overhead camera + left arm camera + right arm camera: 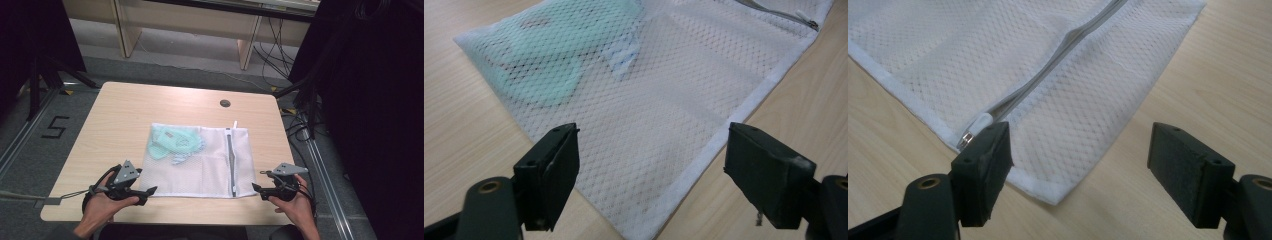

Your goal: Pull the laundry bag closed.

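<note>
A light wooden table (115, 125) with a round dark grommet (225, 103) near its far edge stands on grey floor marked with a black numeral 5 (56, 127), with pale wooden furniture (190, 22) behind and black cables (300, 125) trailing at the right.

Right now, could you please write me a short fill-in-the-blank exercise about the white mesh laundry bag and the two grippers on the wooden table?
1. The white mesh laundry bag lies flat on the light wooden ____.
2. The soft item seen through the mesh is pale ____ in colour.
3. The jaws of the left gripper and the right gripper both stand ____.
4. The grey zipper runs along the bag's side nearer the ____ gripper.

Missing words: table; green; open; right
</note>
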Action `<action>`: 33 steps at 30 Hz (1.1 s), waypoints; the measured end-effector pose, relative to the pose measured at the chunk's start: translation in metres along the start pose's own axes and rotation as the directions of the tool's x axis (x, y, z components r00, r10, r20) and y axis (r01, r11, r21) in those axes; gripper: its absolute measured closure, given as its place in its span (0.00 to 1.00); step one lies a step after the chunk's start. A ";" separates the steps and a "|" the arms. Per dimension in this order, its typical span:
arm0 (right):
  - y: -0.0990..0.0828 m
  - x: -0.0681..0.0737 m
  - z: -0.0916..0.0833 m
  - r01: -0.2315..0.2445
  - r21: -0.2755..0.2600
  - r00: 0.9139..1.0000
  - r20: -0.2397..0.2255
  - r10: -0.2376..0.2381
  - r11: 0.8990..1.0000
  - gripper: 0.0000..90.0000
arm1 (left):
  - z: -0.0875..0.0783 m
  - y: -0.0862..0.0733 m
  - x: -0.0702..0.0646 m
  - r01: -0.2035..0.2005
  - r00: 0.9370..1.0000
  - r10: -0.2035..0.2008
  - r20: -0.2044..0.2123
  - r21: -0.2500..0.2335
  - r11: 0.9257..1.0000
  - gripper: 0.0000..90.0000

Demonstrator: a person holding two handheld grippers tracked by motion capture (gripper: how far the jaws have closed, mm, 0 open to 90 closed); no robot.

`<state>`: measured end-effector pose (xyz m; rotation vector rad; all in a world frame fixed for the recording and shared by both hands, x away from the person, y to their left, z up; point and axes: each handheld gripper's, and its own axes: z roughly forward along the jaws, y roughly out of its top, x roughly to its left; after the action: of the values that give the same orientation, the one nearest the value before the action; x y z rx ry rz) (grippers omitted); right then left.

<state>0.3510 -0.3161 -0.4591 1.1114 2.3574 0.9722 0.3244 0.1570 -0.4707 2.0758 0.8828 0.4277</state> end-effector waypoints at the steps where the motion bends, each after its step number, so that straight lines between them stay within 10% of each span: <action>1: 0.000 0.000 0.000 0.002 0.003 1.000 -0.002 -0.002 1.000 0.28 | 0.000 0.000 0.000 -0.007 1.000 0.007 0.003 0.003 1.000 0.23; 22: 0.004 0.015 0.009 0.093 0.016 0.990 -0.109 -0.090 0.996 0.35 | 0.016 0.015 -0.011 0.038 0.995 -0.034 0.094 -0.043 0.998 0.22; 33: 0.015 0.026 0.026 0.225 0.060 0.956 -0.208 -0.208 0.973 0.42 | 0.042 0.025 -0.032 -0.019 0.986 0.024 0.163 -0.030 0.999 0.22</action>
<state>0.3574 -0.2781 -0.4668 0.7907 2.6364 0.9534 0.3368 0.1000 -0.4765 2.0630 0.7537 0.2749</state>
